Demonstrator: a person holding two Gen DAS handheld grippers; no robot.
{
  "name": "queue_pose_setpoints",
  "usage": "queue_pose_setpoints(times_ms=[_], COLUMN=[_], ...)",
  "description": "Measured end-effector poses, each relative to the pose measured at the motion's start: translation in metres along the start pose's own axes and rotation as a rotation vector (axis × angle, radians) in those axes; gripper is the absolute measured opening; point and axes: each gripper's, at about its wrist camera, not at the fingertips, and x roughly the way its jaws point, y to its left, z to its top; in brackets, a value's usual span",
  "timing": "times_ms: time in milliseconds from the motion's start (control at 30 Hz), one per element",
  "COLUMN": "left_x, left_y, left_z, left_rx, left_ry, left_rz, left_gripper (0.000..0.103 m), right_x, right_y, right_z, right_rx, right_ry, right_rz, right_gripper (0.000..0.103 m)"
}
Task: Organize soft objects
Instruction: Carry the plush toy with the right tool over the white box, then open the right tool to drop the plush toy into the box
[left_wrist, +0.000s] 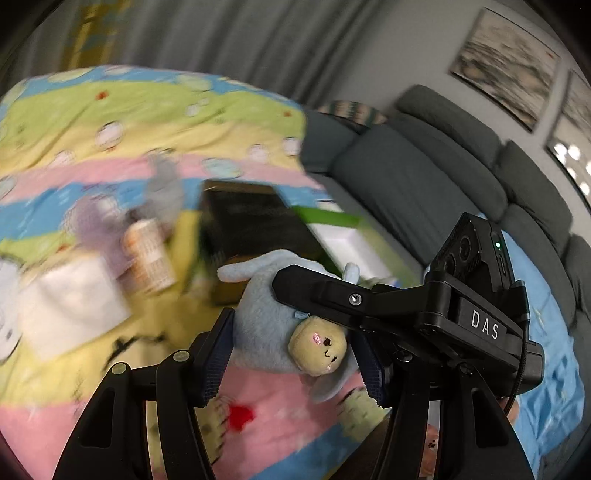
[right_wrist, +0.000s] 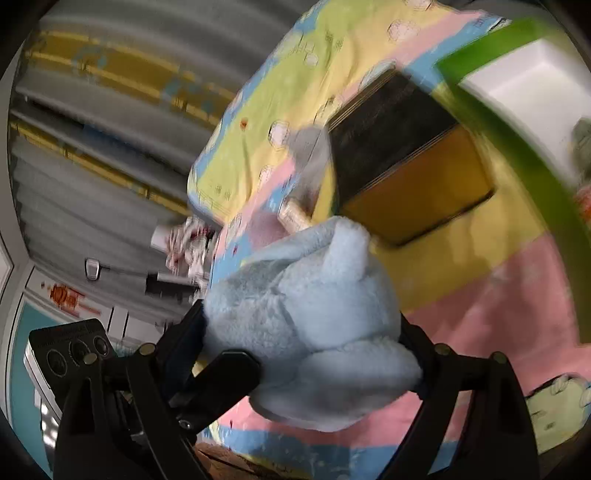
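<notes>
Gripping one blue plush toy (left_wrist: 266, 325) between them, left gripper (left_wrist: 291, 354) and right gripper (right_wrist: 303, 347) both clamp it; diverging pulls risk tearing or dropping it

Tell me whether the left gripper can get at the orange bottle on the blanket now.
Probably not: the left gripper is shut on the blue plush toy, which the right gripper grips too. The orange bottle lies exposed.
</notes>
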Motion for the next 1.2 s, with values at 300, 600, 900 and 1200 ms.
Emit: queue_pose_setpoints(times_ms=[300, 600, 900, 1200], left_x=[0.074, 0.136, 0.161, 0.131], left_y=[-0.061, -0.098, -0.096, -0.079], left_z=[0.044, 0.062, 0.057, 0.052], left_rx=[0.134, 0.177, 0.131, 0.137], left_ry=[0.047, 0.093, 0.167, 0.142], left_rz=[-0.136, -0.224, -0.204, -0.089], left_gripper=[0.062, 0.062, 0.064, 0.079], right_x=[-0.070, -0.110, -0.114, -0.118], right_y=[-0.053, -0.097, -0.131, -0.123], right_z=[0.053, 0.084, 0.097, 0.099], right_rx=[0.109, 0.202, 0.272, 0.231], right_ry=[-0.227, -0.336, -0.350, -0.381], right_rz=[-0.073, -0.133, -0.259, -0.384], right_gripper=[0.088, 0.088, 0.088, 0.100])
